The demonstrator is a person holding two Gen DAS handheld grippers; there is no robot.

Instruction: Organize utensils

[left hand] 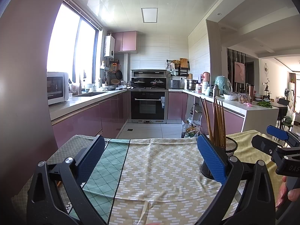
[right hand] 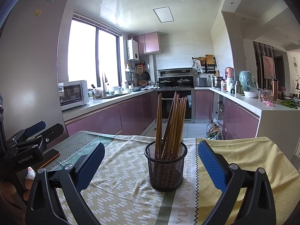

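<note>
While I hold both tools above the table, my right gripper [right hand: 151,166] hangs with its blue pads spread wide and nothing between them; the black mesh cup [right hand: 166,166] stands upright on the patterned tablecloth [right hand: 120,183] in line with the gap, just ahead of the fingertips and touching neither pad. Its load of wooden chopsticks [right hand: 173,123] stands on end, fanned out, most leaning right and one pair nearly straight up at the left side of the rim. My left gripper [left hand: 151,161] is likewise released, jaws far apart over bare cloth, and holds nothing. From the left wrist camera that same cup sits off to the right, partly hidden behind the right-hand pad [left hand: 211,159], with the chopsticks rising above it. From the right wrist camera I can see my left tool at the left edge, with a phone [right hand: 50,156] lying flat on the cloth just under it. My fingers [left hand: 286,195] show at the lower right corner of the left view, wrapped on the right tool's handle. Beyond the table the kitchen counters [right hand: 249,103] run along both walls, well apart from everything I am handling.
</note>
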